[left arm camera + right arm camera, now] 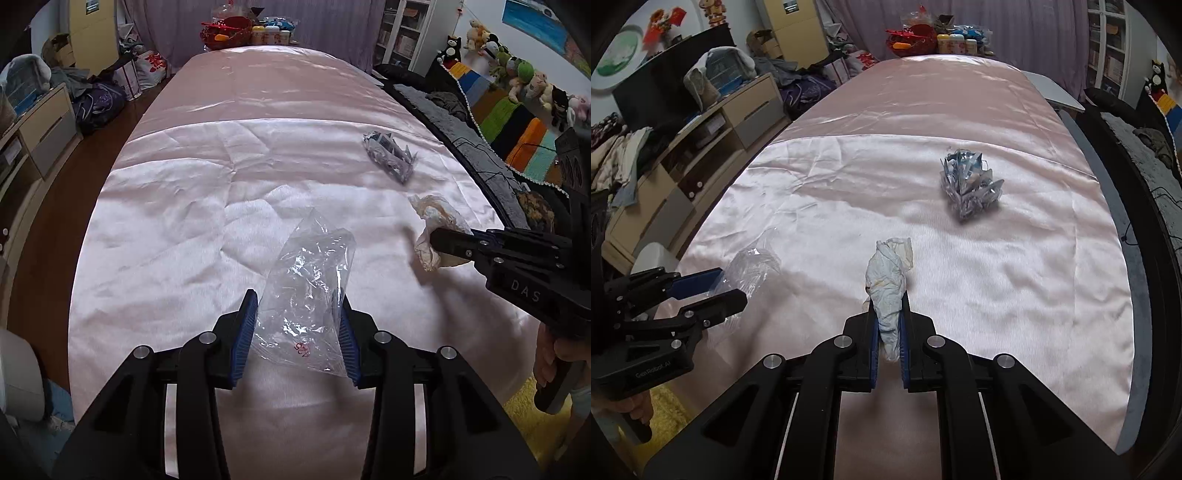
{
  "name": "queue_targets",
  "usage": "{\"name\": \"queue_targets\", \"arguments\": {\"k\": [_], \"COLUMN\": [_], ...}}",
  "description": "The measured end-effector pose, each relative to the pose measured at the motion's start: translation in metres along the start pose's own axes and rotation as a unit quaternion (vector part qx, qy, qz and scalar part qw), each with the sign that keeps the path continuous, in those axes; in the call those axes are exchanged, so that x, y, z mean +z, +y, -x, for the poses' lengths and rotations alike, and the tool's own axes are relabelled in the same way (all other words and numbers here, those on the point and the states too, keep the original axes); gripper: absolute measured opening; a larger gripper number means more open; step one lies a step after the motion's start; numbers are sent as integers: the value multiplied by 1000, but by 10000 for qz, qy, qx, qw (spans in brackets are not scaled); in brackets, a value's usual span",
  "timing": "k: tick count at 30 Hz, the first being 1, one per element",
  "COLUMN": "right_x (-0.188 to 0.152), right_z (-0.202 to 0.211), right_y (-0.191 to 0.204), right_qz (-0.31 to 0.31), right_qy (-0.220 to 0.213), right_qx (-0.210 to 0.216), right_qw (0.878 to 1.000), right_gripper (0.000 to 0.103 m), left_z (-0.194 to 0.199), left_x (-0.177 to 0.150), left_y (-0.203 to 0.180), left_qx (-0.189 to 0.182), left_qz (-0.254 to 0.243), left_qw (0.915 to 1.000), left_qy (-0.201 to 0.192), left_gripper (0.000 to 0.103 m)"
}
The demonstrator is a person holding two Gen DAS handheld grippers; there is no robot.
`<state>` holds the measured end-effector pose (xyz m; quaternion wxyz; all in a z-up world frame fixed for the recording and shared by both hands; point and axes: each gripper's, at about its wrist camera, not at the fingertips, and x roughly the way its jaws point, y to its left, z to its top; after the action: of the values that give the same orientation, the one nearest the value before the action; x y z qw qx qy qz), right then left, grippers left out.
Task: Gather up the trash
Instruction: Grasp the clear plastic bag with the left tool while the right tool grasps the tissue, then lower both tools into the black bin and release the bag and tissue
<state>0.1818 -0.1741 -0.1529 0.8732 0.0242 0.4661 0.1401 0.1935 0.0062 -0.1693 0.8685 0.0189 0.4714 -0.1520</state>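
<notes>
Pink satin cloth (207, 206) covers the long table, wrinkled in its near half, and three pieces of trash sit on it or just over it. Nearest the camera in the left wrist view is a clear plastic bag (306, 295), crumpled, with a small red mark near its lower edge; the left gripper (297, 317) has its jaws pinching the bag from both sides, the blue pads (245, 332) pressing into the film. To the right of it, a crumpled tissue wad (890, 291), white with a yellowish tip, is squeezed between the jaws of the right gripper (888, 314), which are pressed almost together on its lower end while the upper part sticks out ahead of them. Farther along the table, well apart from both grippers, lies a crumpled silver foil wrapper (969, 186), untouched. A hand (554, 354) grips the right gripper's handle at the edge of the left wrist view. Beyond the table's far end stand a red basket (225, 31) and some bottles (271, 36).
</notes>
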Motion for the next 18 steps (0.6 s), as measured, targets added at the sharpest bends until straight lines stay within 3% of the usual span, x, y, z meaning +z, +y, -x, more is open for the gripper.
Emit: {"name": "queue_targets", "arguments": {"k": [9,18], "right_x": [-58,-118], "right_z": [46,71], "right_y": [13,32], "right_qz": [-63,-97], "right_qy": [2,151], "right_qx": [152,332], "right_qw": [9999,9993], "right_gripper": [10,11], "left_z": [55,81], "left_x": [-67,-135], "left_y": [-25,-45], "left_qx": [-106,-237], "left_qz": [-62,-47], "left_qw": [9999,9997], "left_qy": [-93,31], "left_gripper": [40,40]}}
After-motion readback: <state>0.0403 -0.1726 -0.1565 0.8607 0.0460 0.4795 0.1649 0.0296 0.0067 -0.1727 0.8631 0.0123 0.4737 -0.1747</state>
